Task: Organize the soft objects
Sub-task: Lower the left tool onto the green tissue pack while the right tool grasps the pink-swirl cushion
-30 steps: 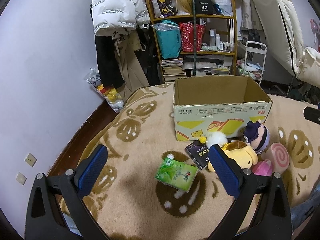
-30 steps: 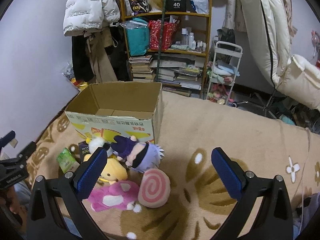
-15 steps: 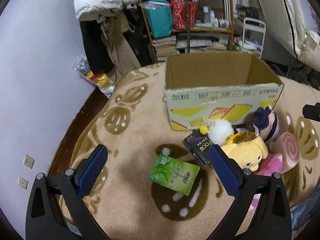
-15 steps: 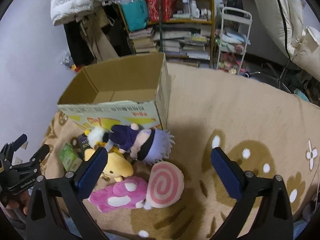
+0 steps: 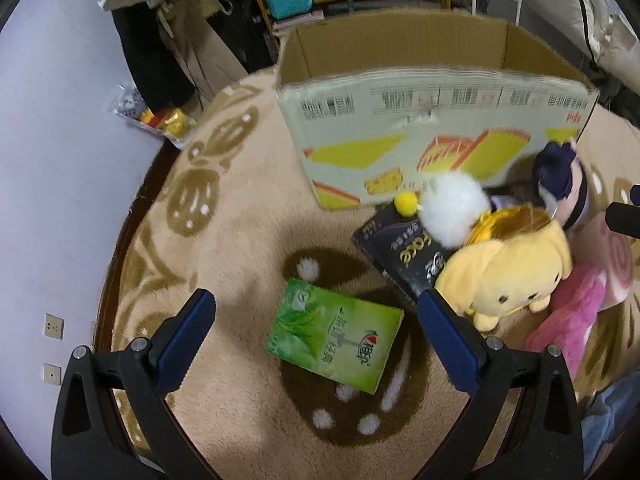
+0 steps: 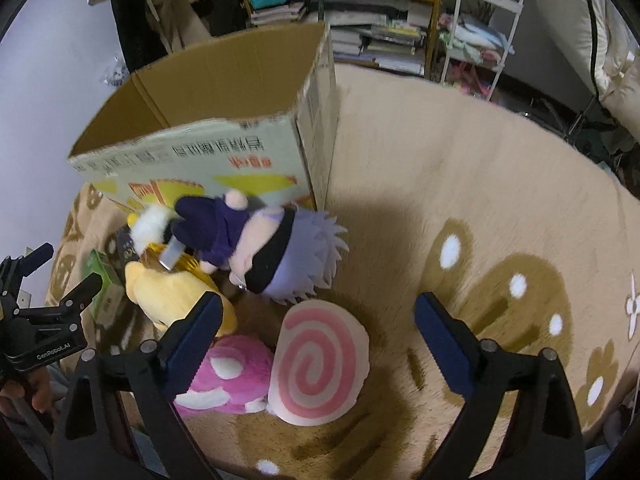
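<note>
Before me on the beige rug (image 6: pixel 440 200) the soft things lie huddled against the open cardboard box (image 6: pixel 208 152): a yellow plush (image 5: pixel 508 276), a purple-clad doll (image 6: pixel 264 248) on its side, a pink plush (image 6: pixel 228 376), a pink-swirl cushion (image 6: pixel 320 364), a green tissue pack (image 5: pixel 336 332) lying flat, apart.
</note>
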Demonstrator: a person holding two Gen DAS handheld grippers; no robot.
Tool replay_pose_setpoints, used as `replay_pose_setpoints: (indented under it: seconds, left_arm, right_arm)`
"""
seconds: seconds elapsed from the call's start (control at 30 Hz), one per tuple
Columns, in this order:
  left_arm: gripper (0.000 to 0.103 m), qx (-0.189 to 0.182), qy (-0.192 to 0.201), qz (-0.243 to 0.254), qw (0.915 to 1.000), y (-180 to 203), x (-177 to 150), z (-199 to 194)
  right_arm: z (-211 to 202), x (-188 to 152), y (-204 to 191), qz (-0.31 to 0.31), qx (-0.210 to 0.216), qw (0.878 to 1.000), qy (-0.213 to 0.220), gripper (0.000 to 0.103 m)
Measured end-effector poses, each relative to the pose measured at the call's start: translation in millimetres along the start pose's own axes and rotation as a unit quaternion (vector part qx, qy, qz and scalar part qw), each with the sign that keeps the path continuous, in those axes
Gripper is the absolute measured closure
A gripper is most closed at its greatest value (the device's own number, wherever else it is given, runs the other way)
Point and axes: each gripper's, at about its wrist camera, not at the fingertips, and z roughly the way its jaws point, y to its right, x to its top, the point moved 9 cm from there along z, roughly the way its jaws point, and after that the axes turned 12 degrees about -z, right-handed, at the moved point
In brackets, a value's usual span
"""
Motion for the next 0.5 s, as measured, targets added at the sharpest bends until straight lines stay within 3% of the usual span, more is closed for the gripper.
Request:
replay_pose_setpoints:
  seconds: [0.27, 0.5]
  left_arm:
    - [0.003, 0.0, -0.046, 0.007, 0.9989, 2.3, -15.0, 25.3]
    - [0.003, -0.002, -0.082, -0.014, 0.9966, -7.0, -22.1, 45.5]
  right_arm:
    - [29.0, -16.4, -7.5, -0.02, 0.004, 0.999, -0.042, 0.01]
    - [34.4, -16.1, -8.8, -0.025, 0.007, 0.999, -0.044, 0.018]
